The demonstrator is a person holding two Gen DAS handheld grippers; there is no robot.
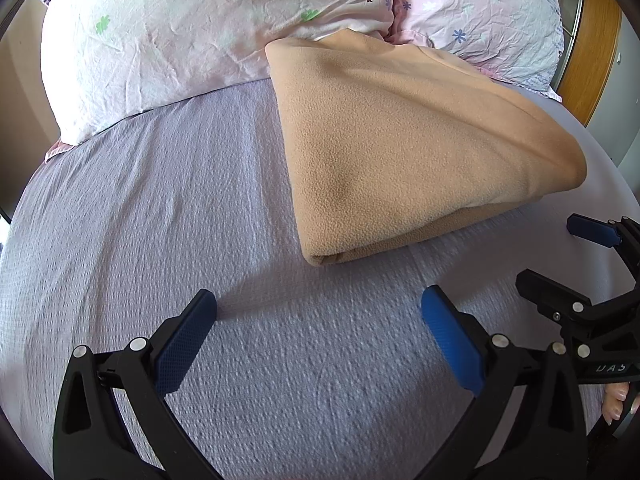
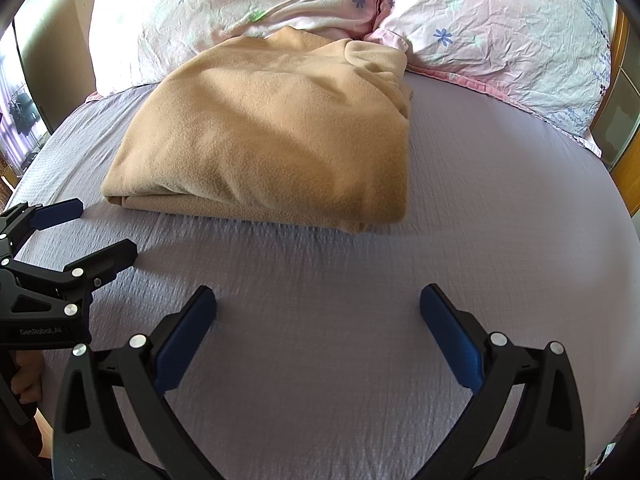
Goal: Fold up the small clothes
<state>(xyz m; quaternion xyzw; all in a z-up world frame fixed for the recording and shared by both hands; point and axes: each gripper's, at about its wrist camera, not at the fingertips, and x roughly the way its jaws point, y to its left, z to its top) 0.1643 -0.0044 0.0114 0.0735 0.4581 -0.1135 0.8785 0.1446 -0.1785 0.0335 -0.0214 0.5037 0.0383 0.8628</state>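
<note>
Folded tan fleece garment (image 1: 420,148) lies on the lavender bedsheet (image 1: 160,240) toward the head of the bed, its far edge touching the two floral pillows (image 1: 192,32) that lean there; in the right wrist view the same fleece (image 2: 272,136) sits left of centre, its layered edges facing the camera. The left gripper (image 1: 320,336) hovers over bare sheet short of the fleece's near corner, its blue-padded fingers (image 1: 184,348) spread wide and holding nothing. The right gripper (image 2: 318,336) is likewise wide apart and empty, above the sheet (image 2: 480,200) in front of the fleece. Each gripper shows at the edge of the other's view, side by side.
</note>
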